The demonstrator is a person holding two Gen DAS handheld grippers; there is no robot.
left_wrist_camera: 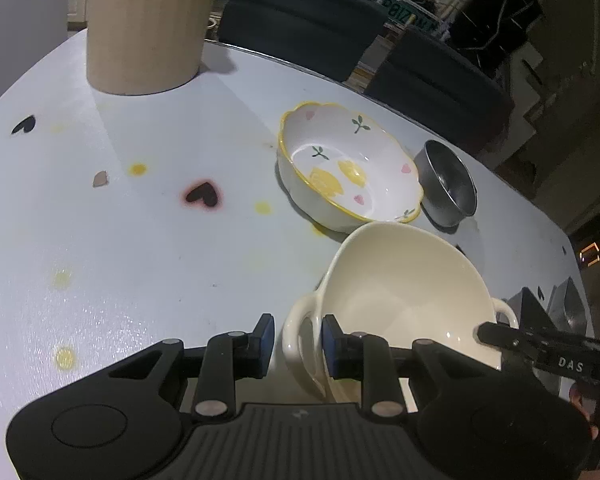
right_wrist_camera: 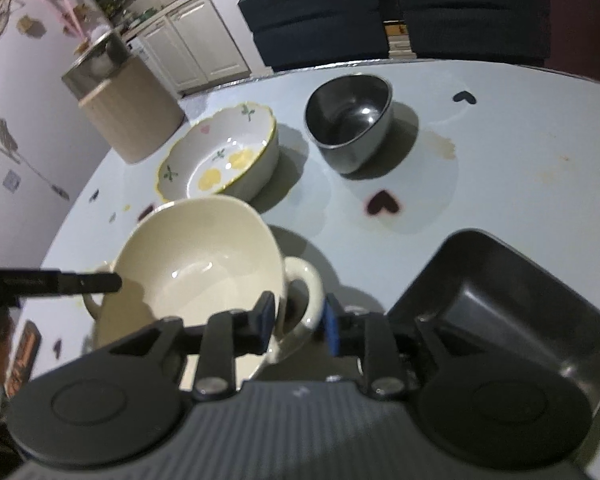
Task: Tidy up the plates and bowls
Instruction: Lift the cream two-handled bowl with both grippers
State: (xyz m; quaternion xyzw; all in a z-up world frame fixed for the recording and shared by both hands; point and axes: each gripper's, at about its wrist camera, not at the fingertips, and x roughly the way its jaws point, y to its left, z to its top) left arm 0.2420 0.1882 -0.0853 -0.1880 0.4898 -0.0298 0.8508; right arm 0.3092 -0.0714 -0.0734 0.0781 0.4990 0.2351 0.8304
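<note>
On the pale blue-grey table (left_wrist_camera: 148,240), printed with dark hearts and yellow dots, a cream two-handled bowl (left_wrist_camera: 404,296) sits nearest both cameras, tilted. Left gripper (left_wrist_camera: 298,342): blue pads either side of the bowl's left loop handle (left_wrist_camera: 296,336), one pad outside the loop, the other against the bowl-side leg; a gap shows on the outer side, so I cannot tell if it's pinching or just bracketing. Right gripper (right_wrist_camera: 298,320): jaws part-spread around the opposite handle (right_wrist_camera: 306,286), daylight visible between pads and ceramic, so not clamped. Right gripper's finger also shows in the left wrist view at the bowl's far rim, with white lettering "DAS" (left_wrist_camera: 571,365) on its black body. Behind the cream bowl, just beside it: floral bowl (left_wrist_camera: 348,164) with scalloped yellow rim, yellow flowers, pink hearts, green sprigs, upright and empty. Beside that, a small stainless steel bowl (right_wrist_camera: 350,120), upright. Dark rectangular tray (right_wrist_camera: 508,296) sits at the right of the right wrist view, near the cream bowl. Beige ribbed cylindrical container (left_wrist_camera: 144,24) stands at the table's far left. Dark blue chairs (left_wrist_camera: 300,16) behind the table; a green plate-like sign past them, lettering mirrored and unreadable.
</note>
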